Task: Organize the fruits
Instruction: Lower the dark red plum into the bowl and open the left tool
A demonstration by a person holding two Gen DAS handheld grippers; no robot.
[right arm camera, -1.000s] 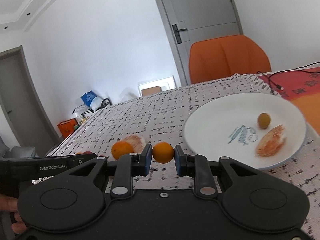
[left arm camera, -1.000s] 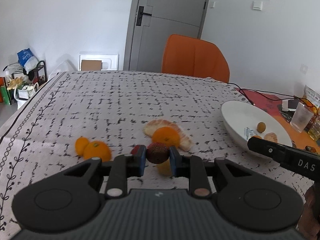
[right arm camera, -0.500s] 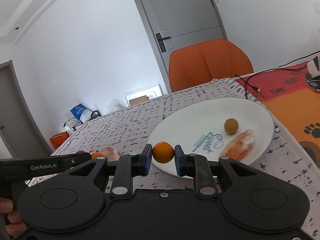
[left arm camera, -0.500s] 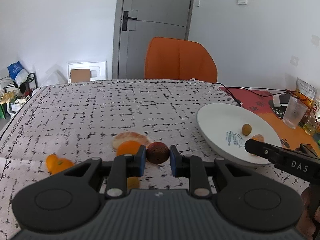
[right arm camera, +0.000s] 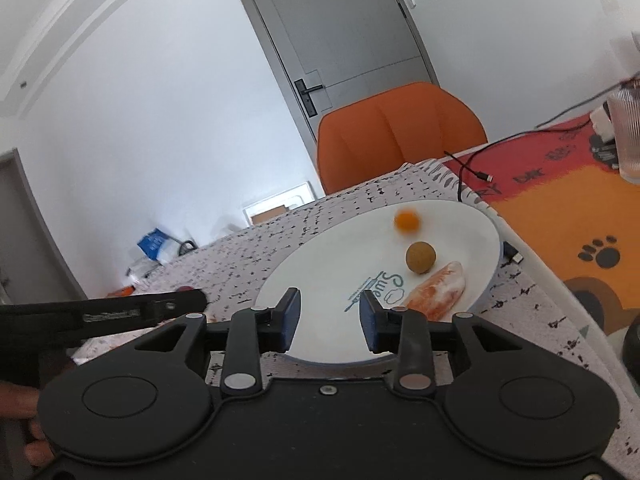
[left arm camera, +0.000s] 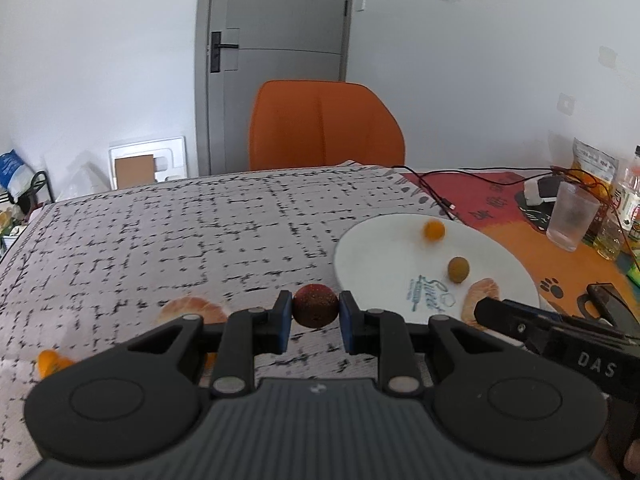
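My left gripper [left arm camera: 315,311] is shut on a dark red lychee [left arm camera: 315,305], held above the tablecloth just left of the white plate [left arm camera: 384,256]. My right gripper [right arm camera: 329,317] is open and empty over the near rim of the plate [right arm camera: 320,264]. On the plate lie a small orange fruit [right arm camera: 406,221], blurred, a brown longan [right arm camera: 420,257] and a peeled orange segment [right arm camera: 436,290]. They also show in the left wrist view: orange fruit [left arm camera: 434,230], longan [left arm camera: 458,269], segment [left arm camera: 480,300]. Peeled orange pieces [left arm camera: 192,309] lie on the cloth at left.
An orange fruit [left arm camera: 50,362] lies at the cloth's near left. An orange chair [left arm camera: 324,124] stands at the far edge. A glass [left arm camera: 570,216], bottles [left arm camera: 626,200] and a black cable [left arm camera: 440,196] sit on the red-orange mat at right.
My right gripper opened and let go of the small orange fruit, which now lies on the plate's far side. My left gripper carried the lychee rightward toward the plate.
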